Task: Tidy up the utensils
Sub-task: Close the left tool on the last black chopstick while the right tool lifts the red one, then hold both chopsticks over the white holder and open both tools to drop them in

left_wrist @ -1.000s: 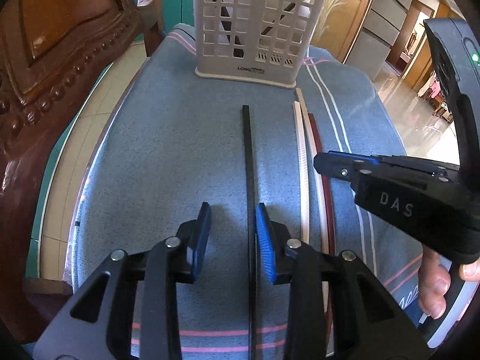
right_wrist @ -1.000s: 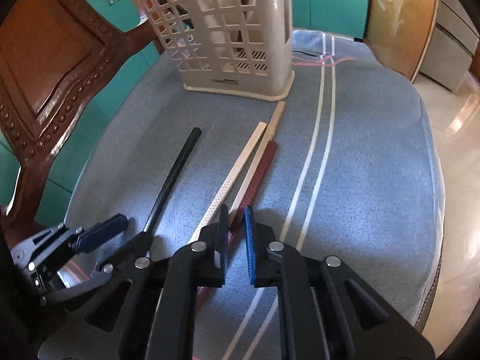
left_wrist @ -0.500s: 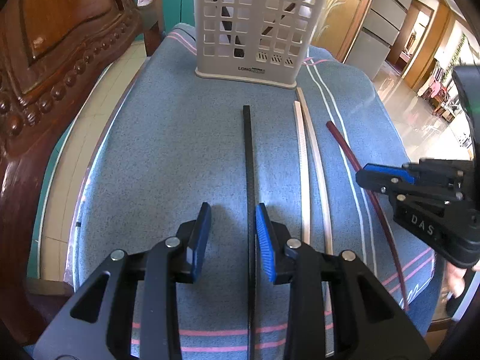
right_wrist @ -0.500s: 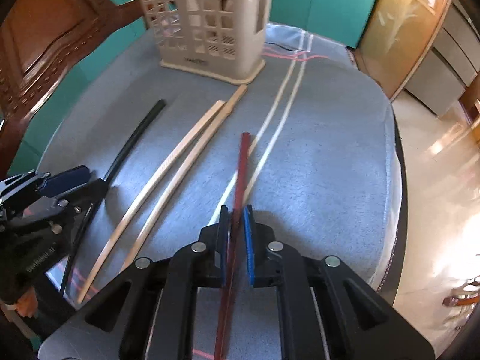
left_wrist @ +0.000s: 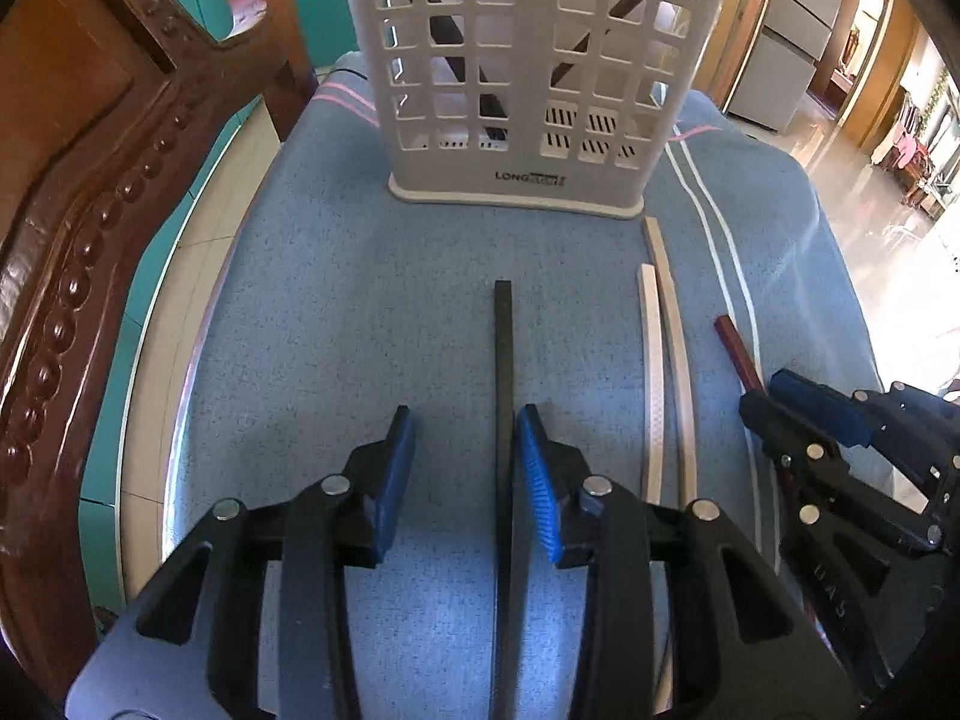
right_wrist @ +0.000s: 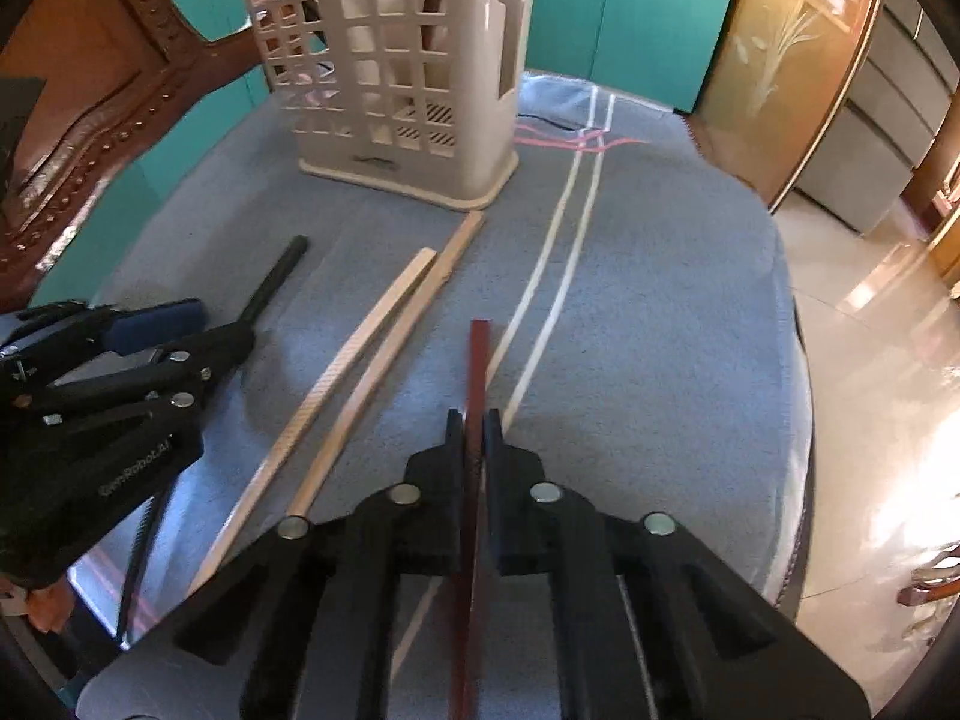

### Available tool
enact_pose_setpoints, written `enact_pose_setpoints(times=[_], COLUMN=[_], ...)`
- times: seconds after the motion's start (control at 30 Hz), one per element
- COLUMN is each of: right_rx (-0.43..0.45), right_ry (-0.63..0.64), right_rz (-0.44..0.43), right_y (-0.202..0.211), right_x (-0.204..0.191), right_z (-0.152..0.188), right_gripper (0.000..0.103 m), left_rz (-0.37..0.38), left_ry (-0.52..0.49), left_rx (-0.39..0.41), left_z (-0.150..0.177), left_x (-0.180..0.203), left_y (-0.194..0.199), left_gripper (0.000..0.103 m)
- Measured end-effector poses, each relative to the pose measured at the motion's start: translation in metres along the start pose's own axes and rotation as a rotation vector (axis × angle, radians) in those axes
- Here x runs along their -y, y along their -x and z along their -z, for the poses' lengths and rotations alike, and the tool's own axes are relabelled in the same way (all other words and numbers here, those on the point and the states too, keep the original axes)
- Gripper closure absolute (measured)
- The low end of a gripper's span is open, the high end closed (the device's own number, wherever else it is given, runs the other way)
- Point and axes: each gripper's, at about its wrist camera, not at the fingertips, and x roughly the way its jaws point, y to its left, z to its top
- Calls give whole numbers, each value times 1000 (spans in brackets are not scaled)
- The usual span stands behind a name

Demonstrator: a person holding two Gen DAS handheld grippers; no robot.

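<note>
Our right gripper (right_wrist: 474, 429) is clamped on the dark red chopstick (right_wrist: 478, 360), w/ tip near the white stripes. Left gripper (left_wrist: 465, 450) spread apart around the black chopstick (left_wrist: 503, 348), in front of the basket (left_wrist: 528, 60).

Clearly a home, a lived-in dining or sitting area. Ahead of the fingers, a table under a blue striped cloth (left_wrist: 372, 312) with a perforated plastic utensil basket (left_wrist: 528, 60). Left of the fingers, a carved wooden chair back (left_wrist: 90, 192). Beyond, teal cabinet doors (right_wrist: 630, 18); off to the right, glossy floor tiles (right_wrist: 870, 312) and wood-framed doorways.
</note>
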Motion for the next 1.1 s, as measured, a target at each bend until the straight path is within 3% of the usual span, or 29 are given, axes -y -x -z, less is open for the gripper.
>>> enact_pose_setpoints(times=[0.03,0.13,0.3,0.57,0.8,1.1], right_rx=[3,34,164,373,518,591], right_ry=[-1,-21,-49,-28,-12,22], right_rz=[-8,-28,-50,-77,-101,-112], right_y=[1,8,59,160,216,250], right_x=[0,2,12,20,17,12], right_z=[1,5,6,-2,-18,-72], right_gripper=[97,97,97,97,96,96], left_rz=[5,32,59,98,96,54], left_ry=[-5,-17,-8,5,-1,-43], left_rx=[6,9,57,265,416,513], left_z=[2,8,14,9,-4,-38], left_x=[1,4,2,-12,-19,-20], left_y=[1,5,24,126,199,245], left_gripper=[71,96,96,96,96,96])
